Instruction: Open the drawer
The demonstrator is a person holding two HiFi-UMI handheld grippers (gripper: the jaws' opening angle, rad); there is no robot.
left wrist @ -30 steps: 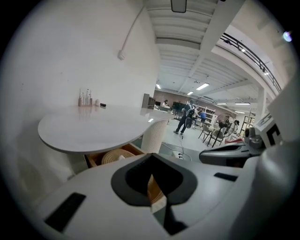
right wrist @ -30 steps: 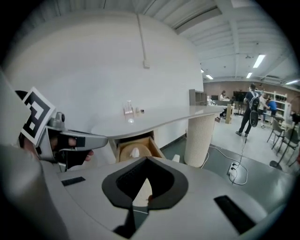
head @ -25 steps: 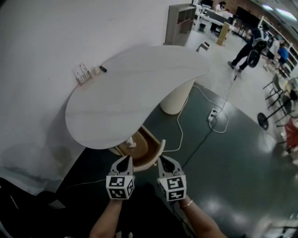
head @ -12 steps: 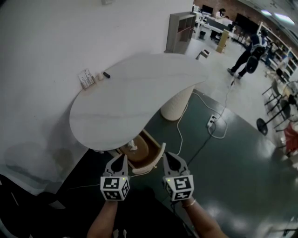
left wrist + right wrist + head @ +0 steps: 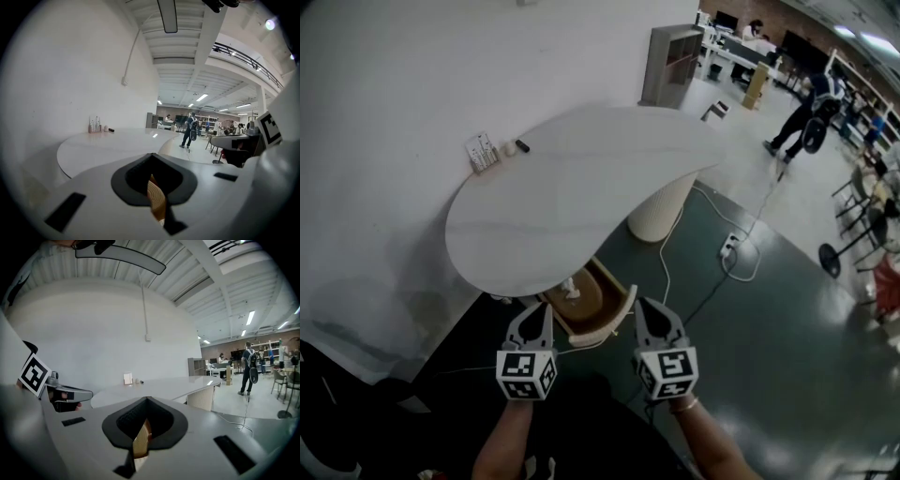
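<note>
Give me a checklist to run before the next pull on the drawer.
1. Left gripper shut on drawer front: ok, ribbed wood sits between its jaws.
2. Right gripper shut on the front: ok, same there.
3. Drawer partly out from under the table: ok.
4. White item inside, apart from the front: ok.
5. Cable on the floor beside the drawer, free of it: cannot tell.
</note>
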